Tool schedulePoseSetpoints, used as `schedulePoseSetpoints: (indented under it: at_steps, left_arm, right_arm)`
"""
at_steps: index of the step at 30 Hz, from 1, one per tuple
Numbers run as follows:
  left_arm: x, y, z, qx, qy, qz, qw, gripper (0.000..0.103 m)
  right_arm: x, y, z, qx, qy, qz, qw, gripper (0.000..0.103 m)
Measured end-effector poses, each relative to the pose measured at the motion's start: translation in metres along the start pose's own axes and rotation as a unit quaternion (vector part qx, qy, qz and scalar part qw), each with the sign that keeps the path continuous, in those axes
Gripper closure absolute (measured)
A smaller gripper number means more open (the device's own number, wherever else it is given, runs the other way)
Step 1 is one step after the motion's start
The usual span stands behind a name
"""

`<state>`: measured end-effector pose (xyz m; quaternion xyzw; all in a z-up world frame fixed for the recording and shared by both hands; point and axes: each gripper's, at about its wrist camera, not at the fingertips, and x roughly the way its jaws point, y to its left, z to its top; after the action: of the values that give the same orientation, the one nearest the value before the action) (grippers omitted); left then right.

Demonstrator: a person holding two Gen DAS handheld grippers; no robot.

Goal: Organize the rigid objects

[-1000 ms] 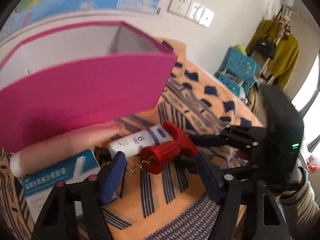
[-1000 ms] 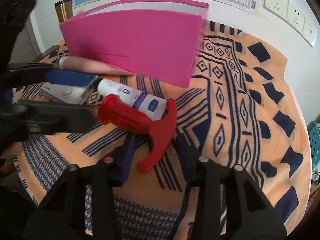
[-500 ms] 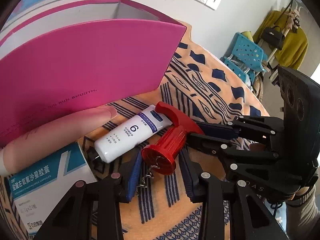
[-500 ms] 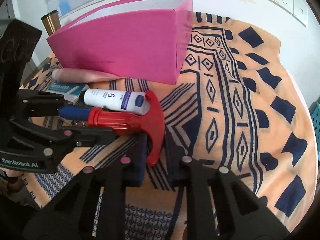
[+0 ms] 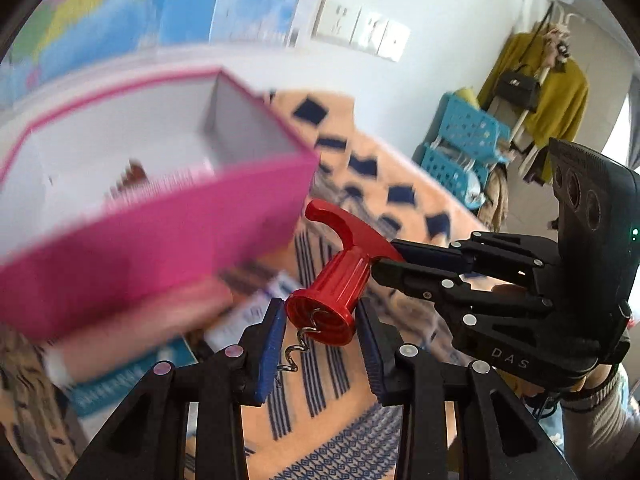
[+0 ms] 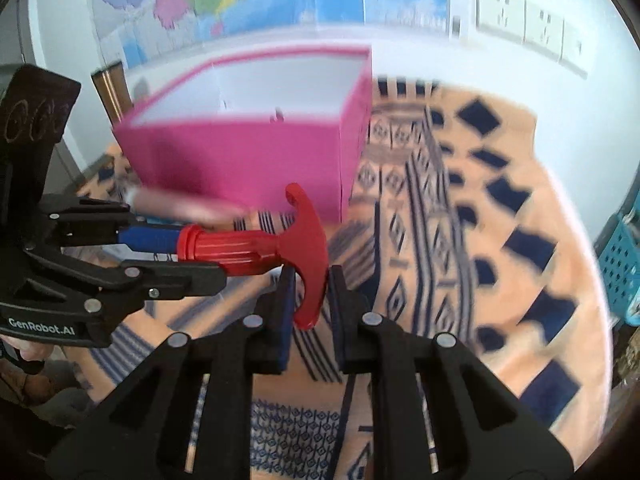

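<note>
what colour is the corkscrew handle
Red, a ribbed barrel with a T-shaped top; the corkscrew shows best in the right wrist view.

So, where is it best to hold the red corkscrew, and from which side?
Probably the ribbed barrel of the corkscrew, pinched across its width from the open end, as the left hand-held gripper does. The metal spiral sticks out there, so stay on the barrel. The right hand-held gripper pinches the flat T-handle.
</note>
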<state>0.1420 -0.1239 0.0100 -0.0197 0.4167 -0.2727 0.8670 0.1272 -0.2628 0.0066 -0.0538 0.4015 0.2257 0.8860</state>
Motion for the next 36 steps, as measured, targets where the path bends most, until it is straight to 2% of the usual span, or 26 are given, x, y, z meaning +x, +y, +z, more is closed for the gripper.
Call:
schedulePoseSetpoints:
  at_steps: [4,9,13,16,20,22,24,25,26,27,28,29,31,33,35,36]
  left_arm:
    - [-0.032,0.012,0.033,0.017,-0.036,0.022,0.999,0.067]
    - [-0.047,0.044,0.074,0.027,-0.053,0.075,0.9954,0.067]
    - [-0.038,0.079,0.097,0.018,-0.042,0.117,0.9921,0.066]
    - [-0.024,0.101,0.103,-0.002,-0.026,0.124,0.9919,0.065]
    - [-0.004,0.12,0.101,-0.021,-0.004,0.135,0.9907,0.063]
    - [0.001,0.128,0.099,-0.038,-0.002,0.142,0.9891,0.053]
    - [0.003,0.135,0.097,-0.05,-0.002,0.16,0.9858,0.032]
    - [0.003,0.14,0.096,-0.058,-0.001,0.169,0.9839,0.026]
    - [0.0,0.144,0.094,-0.065,-0.002,0.172,0.9829,0.016]
    - [-0.003,0.147,0.092,-0.071,-0.005,0.178,0.9815,0.01]
    - [-0.01,0.148,0.09,-0.075,-0.013,0.187,0.9794,0.007]
    - [-0.017,0.148,0.087,-0.077,-0.021,0.19,0.9786,0.0]
    - [-0.036,0.143,0.076,-0.081,-0.036,0.184,0.9789,0.0]
    - [-0.057,0.135,0.061,-0.079,-0.058,0.173,0.9801,0.0]
    - [-0.08,0.126,0.036,-0.084,-0.078,0.159,0.9807,0.0]
    - [-0.089,0.124,0.021,-0.089,-0.082,0.151,0.981,0.0]
  right_arm:
    - [-0.021,0.012,0.041,-0.025,-0.043,-0.004,0.999,0.085]
    - [-0.004,0.027,0.104,-0.05,-0.068,0.008,0.996,0.085]
    - [0.034,0.035,0.142,-0.047,-0.054,0.013,0.997,0.086]
    - [0.062,0.04,0.16,-0.043,-0.032,0.014,0.998,0.086]
    - [0.087,0.043,0.165,-0.036,0.002,0.009,0.999,0.086]
    - [0.097,0.043,0.164,-0.027,0.02,0.007,0.999,0.084]
    - [0.101,0.043,0.162,-0.027,0.027,0.002,0.999,0.084]
    - [0.103,0.042,0.161,-0.024,0.03,-0.007,0.999,0.079]
    - [0.105,0.04,0.16,-0.019,0.032,-0.013,0.999,0.068]
    - [0.104,0.033,0.159,-0.006,0.032,-0.017,0.999,0.061]
    - [0.101,0.03,0.157,0.0,0.029,-0.017,0.999,0.046]
    - [0.096,0.028,0.156,0.004,0.022,-0.015,1.0,0.034]
    - [0.076,0.027,0.148,0.005,-0.003,-0.011,1.0,0.027]
    - [0.044,0.03,0.135,-0.005,-0.04,-0.002,0.999,0.026]
    - [0.019,0.033,0.118,-0.008,-0.066,0.005,0.998,0.015]
    - [0.001,0.036,0.101,-0.013,-0.08,0.01,0.997,0.014]
